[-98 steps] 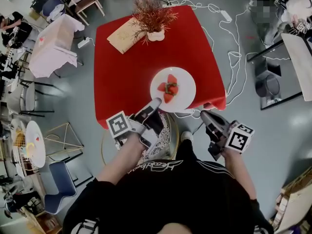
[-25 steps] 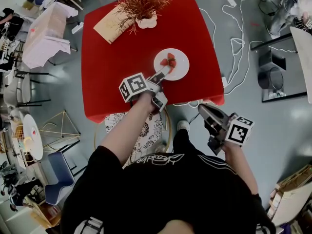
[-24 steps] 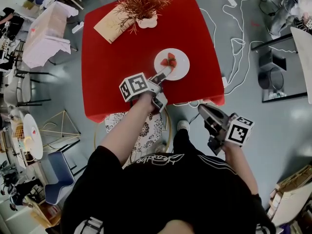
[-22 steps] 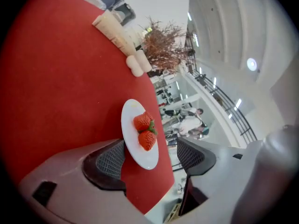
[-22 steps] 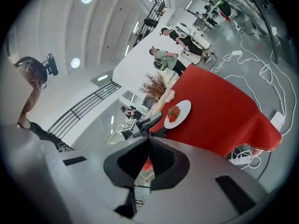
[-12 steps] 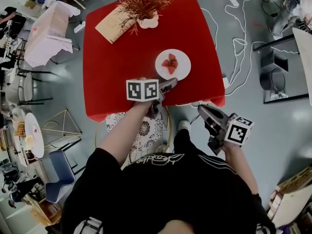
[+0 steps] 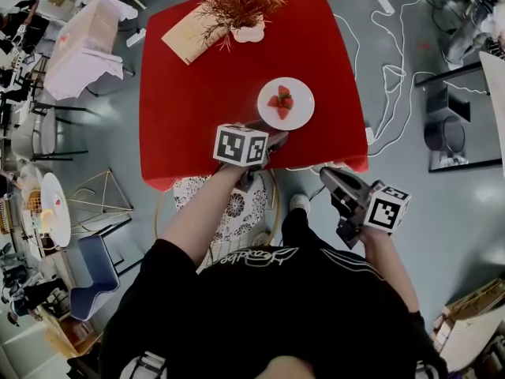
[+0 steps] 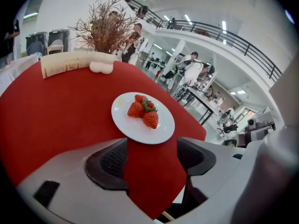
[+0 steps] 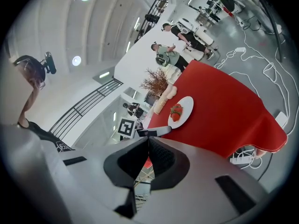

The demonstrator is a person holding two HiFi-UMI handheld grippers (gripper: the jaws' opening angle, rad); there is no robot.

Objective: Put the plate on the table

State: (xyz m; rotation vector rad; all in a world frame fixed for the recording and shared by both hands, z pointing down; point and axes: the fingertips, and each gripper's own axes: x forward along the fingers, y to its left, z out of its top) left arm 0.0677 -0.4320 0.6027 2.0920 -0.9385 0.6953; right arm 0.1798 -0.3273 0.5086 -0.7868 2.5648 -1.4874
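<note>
A white plate (image 7: pixel 286 103) with strawberries (image 7: pixel 282 101) rests flat on the red table (image 7: pixel 197 109), right of its middle. My left gripper (image 7: pixel 272 141) hovers over the table's near edge, a short way back from the plate, open with nothing between its jaws. In the left gripper view the plate (image 8: pixel 142 118) lies just beyond the spread jaws of that gripper (image 8: pixel 152 158), apart from them. My right gripper (image 7: pixel 338 186) hangs off the table's near right corner, over the floor, shut and empty. In the right gripper view the plate (image 9: pixel 181 111) shows far past its closed gripper (image 9: pixel 148 158).
A dried plant in a white vase (image 7: pixel 247 28) and a tan paper sheet (image 7: pixel 192 35) sit at the table's far side. A chair with a patterned cushion (image 7: pixel 235 209) stands under the near edge. Cables (image 7: pixel 384 65) trail on the floor at right; a white-draped table (image 7: pixel 83 50) is at left.
The left gripper carried the plate further onto the table, let go of it and drew back toward the near edge, now open. The right gripper has not moved.
</note>
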